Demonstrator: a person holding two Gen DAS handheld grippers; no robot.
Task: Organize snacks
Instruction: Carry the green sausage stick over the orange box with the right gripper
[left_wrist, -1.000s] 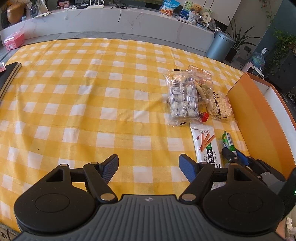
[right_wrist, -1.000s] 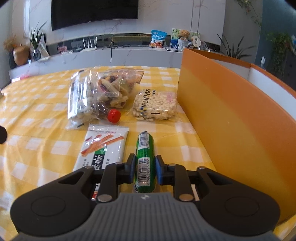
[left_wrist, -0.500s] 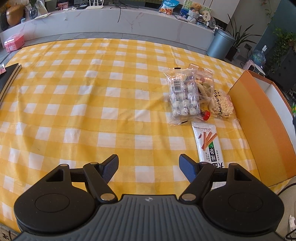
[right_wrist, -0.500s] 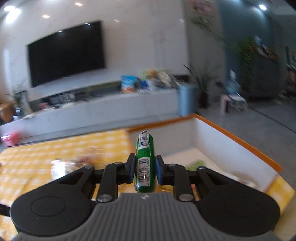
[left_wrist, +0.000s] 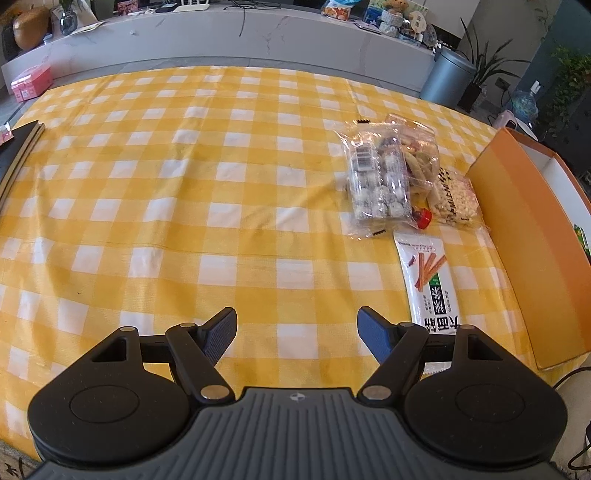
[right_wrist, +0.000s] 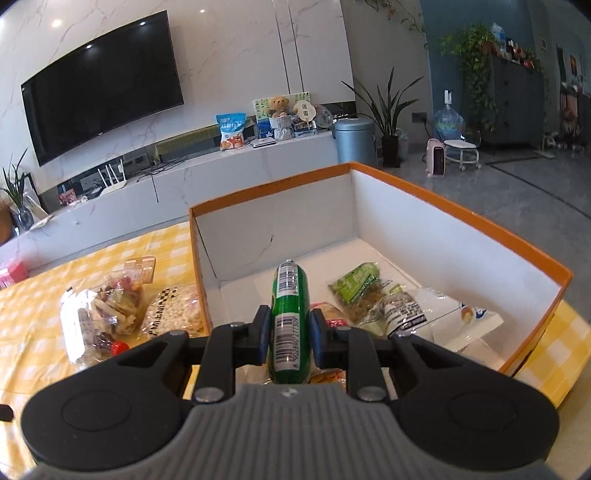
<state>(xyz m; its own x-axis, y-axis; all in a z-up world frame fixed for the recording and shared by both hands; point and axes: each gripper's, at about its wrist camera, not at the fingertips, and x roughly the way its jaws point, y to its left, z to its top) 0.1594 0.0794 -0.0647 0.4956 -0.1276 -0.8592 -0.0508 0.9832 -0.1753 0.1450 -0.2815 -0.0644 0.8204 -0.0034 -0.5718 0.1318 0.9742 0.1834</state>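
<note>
While your right gripper (right_wrist: 287, 334) clamps the green tube (right_wrist: 289, 321) upright between its pads, over the near end of the orange box (right_wrist: 461, 218), several snacks lie on the yellow checked cloth (left_wrist: 184, 206) just left of the box wall: a clear bag of mixed crisps (right_wrist: 110, 310) with a red cap (right_wrist: 120, 347) beside it, and a bag of white puffs (right_wrist: 175, 314) touching the wall. Your left gripper (left_wrist: 296, 334) hangs over bare cloth with its jaws wide apart and nothing between them; a white packet with orange sticks (left_wrist: 430, 280) lies just to its right, partly under its right finger. Inside the box, white-walled, you can see a green-labelled bag (right_wrist: 360, 290), a clear packet with a barcode label (right_wrist: 400, 310) and a white pouch (right_wrist: 458, 317) crowded at the near right.
</note>
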